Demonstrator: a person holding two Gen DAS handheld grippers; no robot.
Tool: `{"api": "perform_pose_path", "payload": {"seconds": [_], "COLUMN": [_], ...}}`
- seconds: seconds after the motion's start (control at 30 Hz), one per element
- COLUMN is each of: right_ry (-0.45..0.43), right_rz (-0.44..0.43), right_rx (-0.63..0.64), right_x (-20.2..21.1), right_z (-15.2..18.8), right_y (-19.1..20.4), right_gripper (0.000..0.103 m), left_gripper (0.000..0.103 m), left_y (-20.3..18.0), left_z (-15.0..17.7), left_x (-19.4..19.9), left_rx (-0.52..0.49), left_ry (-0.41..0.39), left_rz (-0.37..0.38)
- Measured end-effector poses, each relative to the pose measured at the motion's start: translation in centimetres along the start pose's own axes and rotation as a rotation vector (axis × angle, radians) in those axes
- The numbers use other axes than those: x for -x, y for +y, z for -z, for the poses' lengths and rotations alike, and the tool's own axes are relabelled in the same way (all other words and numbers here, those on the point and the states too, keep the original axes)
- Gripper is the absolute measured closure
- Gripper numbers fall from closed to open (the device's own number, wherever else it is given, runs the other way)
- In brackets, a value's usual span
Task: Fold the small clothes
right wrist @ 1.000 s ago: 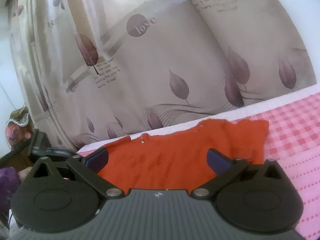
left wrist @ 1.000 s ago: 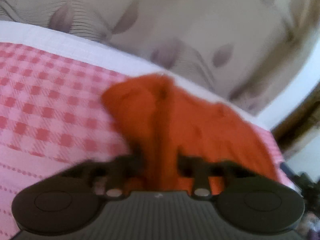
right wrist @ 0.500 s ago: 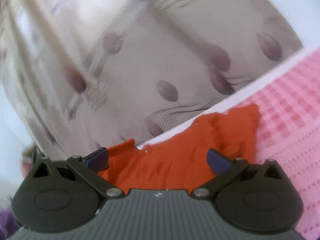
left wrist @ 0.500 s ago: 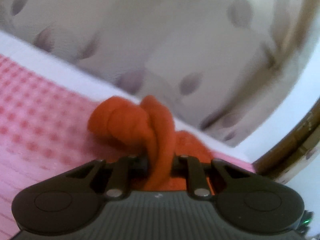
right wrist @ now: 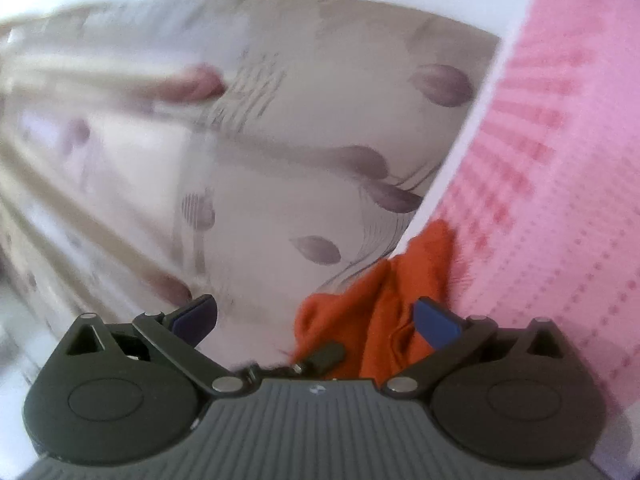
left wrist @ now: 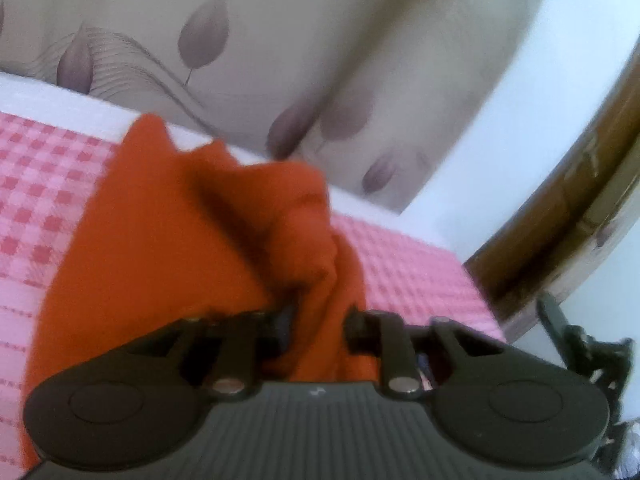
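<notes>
Orange garment bunched between just-opening left gripper (grip unclear), right gripper spread wide, checked pink cloth beneath

garment on bedspread, before curtain

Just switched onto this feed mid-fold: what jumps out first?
The orange garment dominates, spread over the pink checked bedcover in the left wrist view, with a bunched fold running between the left claw fingers, whose jaws have just been opening. In the right wrist view the right claw stands wide open before the leaf-patterned curtain.
</notes>
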State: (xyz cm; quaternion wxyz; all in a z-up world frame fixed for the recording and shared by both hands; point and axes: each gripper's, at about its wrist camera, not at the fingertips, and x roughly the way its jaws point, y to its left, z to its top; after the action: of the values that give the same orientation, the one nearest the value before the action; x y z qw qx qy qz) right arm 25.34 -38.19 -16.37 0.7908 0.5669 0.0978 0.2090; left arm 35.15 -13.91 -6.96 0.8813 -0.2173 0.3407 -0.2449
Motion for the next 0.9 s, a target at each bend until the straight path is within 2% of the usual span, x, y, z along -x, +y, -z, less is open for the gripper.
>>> {"api": "perform_pose_path", "payload": {"seconds": [0.03, 0.07, 0.1, 0.13, 0.27, 0.33, 0.4, 0.43, 0.5, 0.53, 0.6, 0.67, 0.73, 0.8, 0.83, 0.87, 0.9], "right_ry": [-0.010, -0.006, -0.001, 0.007, 0.029, 0.050, 0.102, 0.147, 0.261, 0.292, 0.364, 0.406, 0.477, 0.515, 0.533, 0.533, 0.519], "right_rz": [-0.017, -0.017, -0.013, -0.014, -0.014, -0.004, 0.010, 0.037, 0.142, 0.179, 0.245, 0.290, 0.319, 0.322, 0.335, 0.355, 0.369], "right_rx": [-0.009, -0.005, 0.004, 0.013, 0.028, 0.087, 0.193, 0.263, 0.393, 0.444, 0.505, 0.521, 0.533, 0.569, 0.585, 0.588, 0.572], "right_x": [0.2, 0.1, 0.0, -0.2, -0.1, -0.1, -1.0, -2.0, -5.1, -6.6, -9.5, -11.7, -14.0, -15.3, -15.7, -15.8, -15.6], "right_z": [0.0, 0.0, 0.0, 0.1, -0.2, -0.7, -1.3, -1.5, -1.6, -1.7, -1.7, -1.7, -1.4, -1.1, -1.0, -1.0, -1.3], "right_y": [-0.2, -0.3, -0.1, -0.1, 0.8, 2.4, 4.9, 6.4, 8.8, 9.5, 9.9, 9.7, 9.2, 9.1, 9.0, 8.9, 8.7], "right_gripper": [0.000, 0.000, 0.000, 0.000, 0.000, 0.000, 0.000, 0.000, 0.000, 0.000, 0.000, 0.000, 0.001, 0.017, 0.039, 0.067, 0.074], "left_gripper": [0.051, 0.029, 0.014, 0.010, 0.008, 0.007, 0.007, 0.007, 0.007, 0.007, 0.007, 0.007, 0.007, 0.007, 0.007, 0.007, 0.007], "left_y": [0.2, 0.4, 0.4, 0.3, 0.9, 2.4, 4.0, 4.4, 4.8, 4.8, 4.6, 3.8, 2.5, 1.0, 0.2, -0.3, -0.6], "left_z": [-0.1, -0.2, 0.0, -0.2, -1.1, -1.3, -1.0, -0.5, 0.7, 1.4, 2.7, 3.9, 4.8, 5.9, 6.5, 6.8, 7.0], "left_x": [0.4, 0.8, 1.1, 1.8, 4.8, 6.9, 8.3, 8.4, 7.7, 7.3, 6.9, 6.3, 6.0, 6.2, 6.1, 6.2, 6.3], "left_rx": [0.023, 0.054, 0.085, 0.109, 0.114, 0.142, 0.131, 0.085, 0.019, 0.013, 0.013, 0.016, -0.023, -0.088, -0.131, -0.159, -0.176], "left_ry": [-0.016, -0.032, -0.052, -0.074, -0.098, -0.142, -0.174, -0.155, -0.084, -0.056, -0.057, -0.041, -0.018, -0.013, 0.011, 0.037, 0.061], "left_rz": [0.037, 0.084, 0.126, 0.160, 0.278, 0.270, 0.218, 0.165, 0.124, 0.133, 0.188, 0.235, 0.289, 0.342, 0.380, 0.413, 0.446]}}
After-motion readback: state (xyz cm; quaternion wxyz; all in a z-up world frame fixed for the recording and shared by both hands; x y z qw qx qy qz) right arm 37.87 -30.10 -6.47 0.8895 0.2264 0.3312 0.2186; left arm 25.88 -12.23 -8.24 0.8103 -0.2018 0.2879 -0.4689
